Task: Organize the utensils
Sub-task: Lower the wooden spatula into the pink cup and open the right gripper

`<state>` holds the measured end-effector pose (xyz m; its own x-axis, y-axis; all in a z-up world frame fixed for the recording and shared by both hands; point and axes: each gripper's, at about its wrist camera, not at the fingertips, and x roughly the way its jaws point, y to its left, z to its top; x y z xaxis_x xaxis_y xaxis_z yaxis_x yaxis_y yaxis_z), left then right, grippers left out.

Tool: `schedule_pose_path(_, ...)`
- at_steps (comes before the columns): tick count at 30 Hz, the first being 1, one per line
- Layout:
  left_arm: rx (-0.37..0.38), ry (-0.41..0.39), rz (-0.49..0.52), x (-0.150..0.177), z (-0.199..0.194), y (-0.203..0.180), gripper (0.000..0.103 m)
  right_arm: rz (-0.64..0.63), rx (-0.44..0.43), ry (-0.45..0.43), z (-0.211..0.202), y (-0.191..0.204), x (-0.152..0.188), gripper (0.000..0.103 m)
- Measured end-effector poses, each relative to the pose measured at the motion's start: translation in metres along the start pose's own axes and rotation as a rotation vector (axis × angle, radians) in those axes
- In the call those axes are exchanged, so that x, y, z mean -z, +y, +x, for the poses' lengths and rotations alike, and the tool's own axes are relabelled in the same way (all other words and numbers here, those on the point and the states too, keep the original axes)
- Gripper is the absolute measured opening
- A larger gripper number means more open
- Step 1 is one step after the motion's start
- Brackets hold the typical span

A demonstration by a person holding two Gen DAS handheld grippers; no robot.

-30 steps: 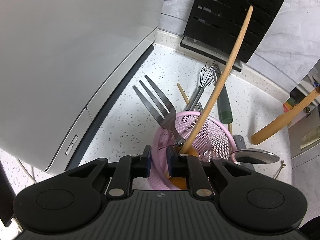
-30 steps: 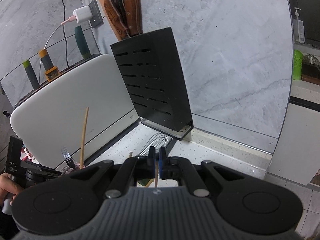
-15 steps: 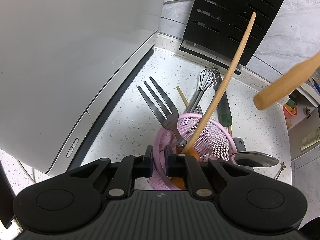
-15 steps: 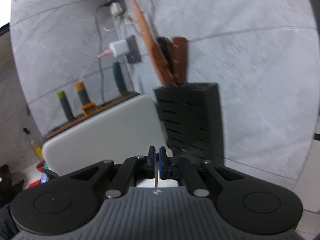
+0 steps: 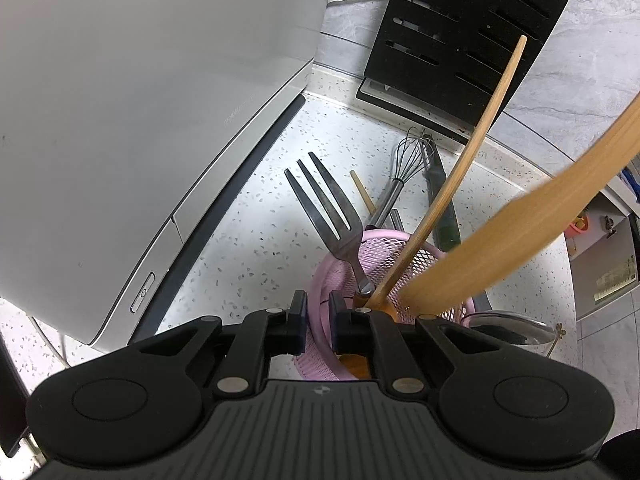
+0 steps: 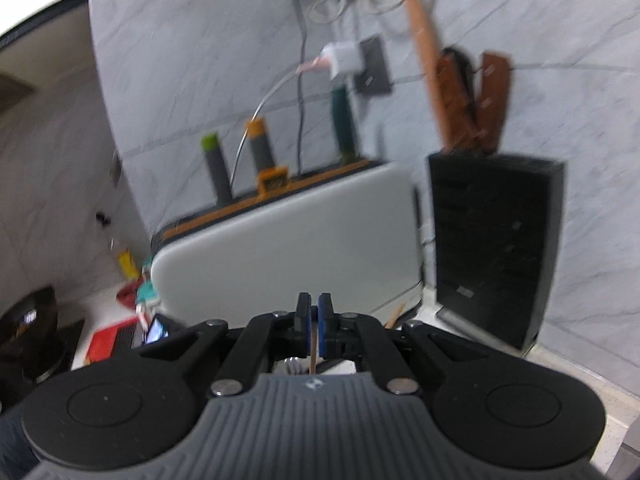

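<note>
In the left wrist view my left gripper [image 5: 318,307] is shut on the near rim of a pink mesh holder [image 5: 434,264]. A steel fork [image 5: 328,208] and a thin wooden stick [image 5: 472,148] stand in the holder. A broad wooden spatula [image 5: 520,232] slants in from the right, its lower end at the holder's mouth. In the blurred right wrist view my right gripper [image 6: 314,312] is shut on that wooden spatula [image 6: 314,346], seen edge-on as a thin strip between the blue pads.
A whisk [image 5: 412,160], a green-handled tool [image 5: 448,224] and a wooden stick [image 5: 362,194] lie on the speckled counter behind the holder. A metal spoon [image 5: 508,326] lies to its right. A white appliance [image 5: 140,100] stands left, a black knife block [image 5: 460,28] at the back.
The broad wooden spatula has swung in from the right edge down to the holder's mouth. The right wrist view has risen and swung across the wall. The left gripper has stayed put.
</note>
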<state>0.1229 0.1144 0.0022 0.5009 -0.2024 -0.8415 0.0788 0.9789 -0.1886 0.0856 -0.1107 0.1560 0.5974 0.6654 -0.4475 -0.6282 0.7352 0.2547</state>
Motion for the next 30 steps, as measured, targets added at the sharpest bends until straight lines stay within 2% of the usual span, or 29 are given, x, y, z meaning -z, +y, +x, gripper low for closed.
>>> schedule_pose_path(10,-0.003,0.000,0.003,0.000,0.001,-0.001,0.012,-0.053,0.012,0.117,0.048,0.015,0.028,0.000)
schedule_pose_path(15,-0.003,0.000,0.003,0.000,0.001,-0.001,0.012,-0.003,-0.004,0.162,0.072,0.006,0.038,0.000)
schedule_pose_path(21,-0.013,0.001,0.006,0.000,0.002,-0.003,0.011,0.078,-0.029,0.155,0.085,-0.004,0.040,0.000)
schedule_pose_path(30,-0.029,0.003,0.015,0.001,0.003,-0.007,0.010,0.060,0.014,0.186,0.116,-0.001,0.031,0.000)
